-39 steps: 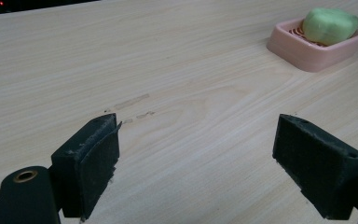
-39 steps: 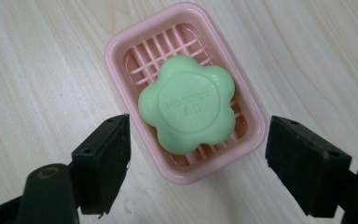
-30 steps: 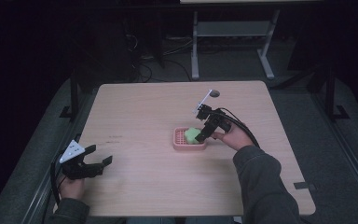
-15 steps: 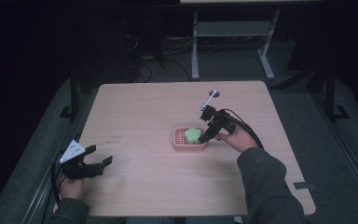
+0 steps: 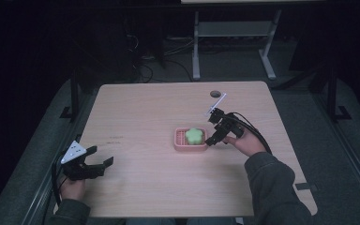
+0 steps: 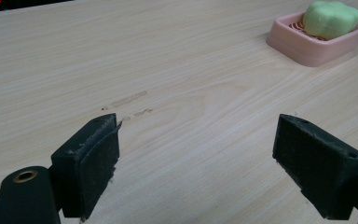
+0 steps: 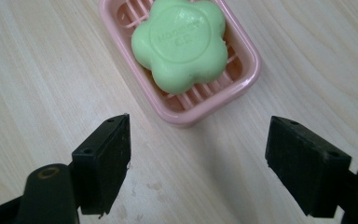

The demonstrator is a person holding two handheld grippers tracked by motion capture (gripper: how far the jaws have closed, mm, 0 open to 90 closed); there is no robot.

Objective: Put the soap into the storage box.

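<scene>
1. A pale wooden table (image 5: 136,112) stands in a dark room, its top mostly bare, with a small round hole (image 5: 215,93) near the far edge.
2. A pink soap dish (image 5: 180,143) sits near the middle of the table, well in from every edge, with bare wood all round it.
3. A green flower-shaped soap (image 7: 181,43) lies inside the dish, resting on its ribs.
4. The right gripper (image 7: 198,161) hangs just beside the dish on its right side, jaws spread wide and holding nothing; the dish's near corner lies ahead of the gap between them.
5. The left gripper (image 5: 96,165) rests near the table's front left edge, well apart from the dish, jaws also released and empty over bare wood.
</scene>
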